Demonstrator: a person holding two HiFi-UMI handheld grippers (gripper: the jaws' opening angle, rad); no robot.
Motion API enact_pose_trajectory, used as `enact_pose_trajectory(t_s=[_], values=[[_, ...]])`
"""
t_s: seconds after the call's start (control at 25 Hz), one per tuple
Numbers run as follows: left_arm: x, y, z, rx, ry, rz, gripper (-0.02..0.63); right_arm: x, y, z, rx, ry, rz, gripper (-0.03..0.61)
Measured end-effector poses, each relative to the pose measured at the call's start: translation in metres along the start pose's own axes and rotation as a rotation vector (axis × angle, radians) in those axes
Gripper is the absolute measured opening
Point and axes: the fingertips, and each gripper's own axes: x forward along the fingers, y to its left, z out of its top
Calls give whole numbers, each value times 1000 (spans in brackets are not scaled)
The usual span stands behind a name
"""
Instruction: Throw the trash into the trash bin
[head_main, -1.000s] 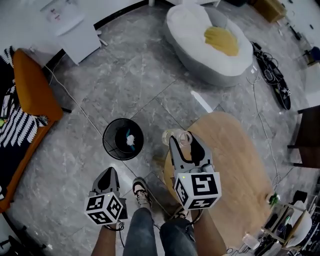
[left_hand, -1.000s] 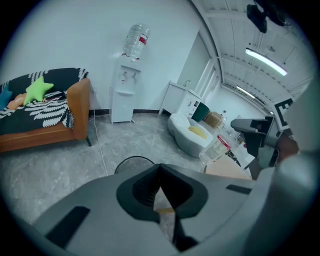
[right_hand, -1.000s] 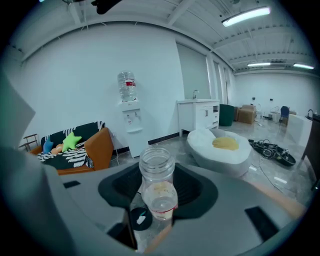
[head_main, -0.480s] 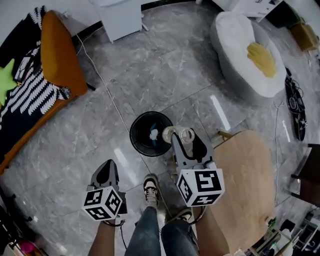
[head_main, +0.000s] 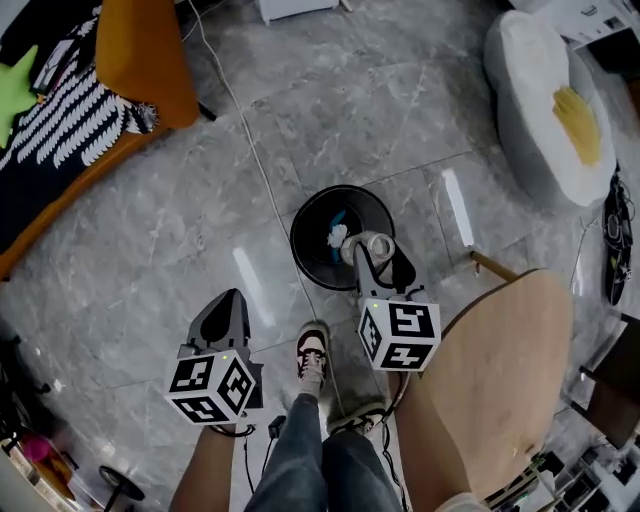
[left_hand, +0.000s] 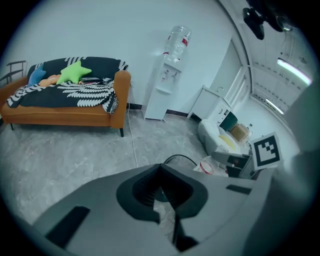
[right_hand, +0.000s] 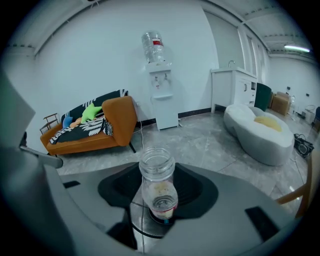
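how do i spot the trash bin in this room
On the grey marble floor, between the orange sofa and the wooden table, look just ahead of the person's shoes. The trash bin is the round black basket there, with scraps inside: the only dark circle on the pale floor.

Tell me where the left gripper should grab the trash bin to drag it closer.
Pinch the trash bin by its thin rim, on the left side in the head view, from above, one jaw inside: it stands upright and open, its round body looks too wide, and the right gripper holds a bottle over the right side.
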Motion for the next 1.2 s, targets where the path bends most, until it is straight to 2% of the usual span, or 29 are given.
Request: enact_pose_trajectory(t_s=[0.24,0.44,0.52,0.56,1.2], values=[[7,17,-3,-20,-7,20,-9,21,13,-20,-52,42,31,199],[5,26,-3,-34,-10,40,-9,23,15,-25,-42,61,22,207],[5,25,-2,-33,-10,40,-9,25,19,-28,-22,77,49,345],[4,24,-1,-31,-11,39,-9,24,21,-28,-14,82,62,376],[-15,-26,-7,4,-30,-6,-9,-38,5,-7,6,6,64,337]])
